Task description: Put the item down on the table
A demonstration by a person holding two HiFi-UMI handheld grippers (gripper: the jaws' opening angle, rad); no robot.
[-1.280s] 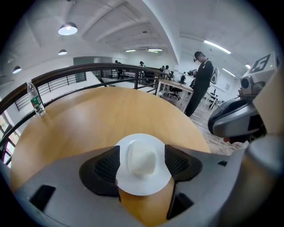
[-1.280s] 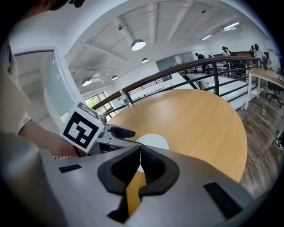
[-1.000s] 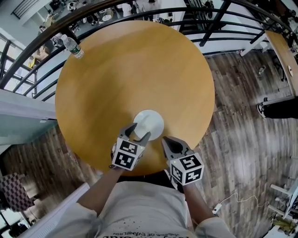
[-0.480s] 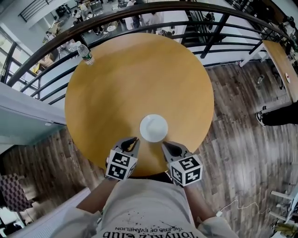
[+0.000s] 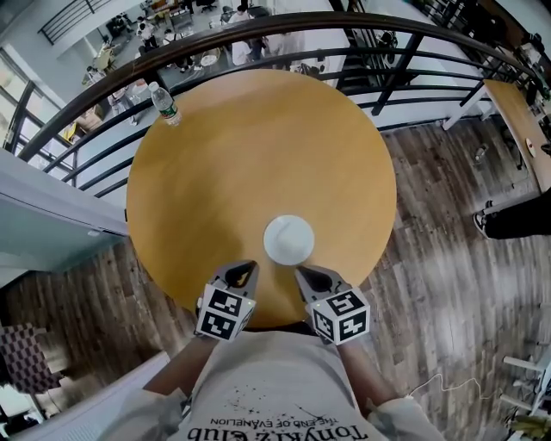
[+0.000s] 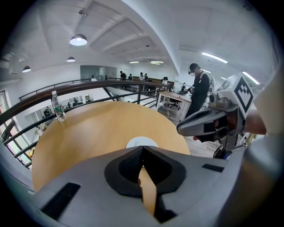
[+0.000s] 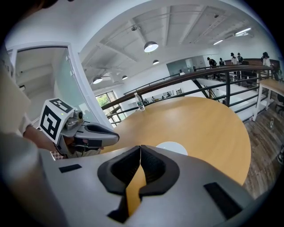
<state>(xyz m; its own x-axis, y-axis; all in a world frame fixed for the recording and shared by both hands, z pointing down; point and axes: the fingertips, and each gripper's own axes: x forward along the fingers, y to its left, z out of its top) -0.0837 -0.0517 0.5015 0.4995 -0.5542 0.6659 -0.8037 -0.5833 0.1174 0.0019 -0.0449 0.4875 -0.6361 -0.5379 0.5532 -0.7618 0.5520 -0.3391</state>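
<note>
A white round plate (image 5: 288, 239) lies flat on the round wooden table (image 5: 258, 155), toward its near edge. The same plate (image 6: 141, 142) shows just past the left jaws and, in the right gripper view, the plate (image 7: 171, 147) sits ahead and slightly right. My left gripper (image 5: 248, 269) hovers at the table's near rim, a short way left of the plate, shut with nothing in it. My right gripper (image 5: 303, 274) is level with it just below the plate, also shut and empty. Neither touches the plate.
A clear water bottle (image 5: 164, 103) stands at the table's far left edge, against a dark curved railing (image 5: 362, 26). Wood floor surrounds the table. A desk (image 5: 521, 112) and a person's shoe (image 5: 482, 222) lie off to the right.
My left gripper, which was at the plate's near edge, has come off it and drawn back toward me. The plate stays on the table. The right gripper barely moved.
</note>
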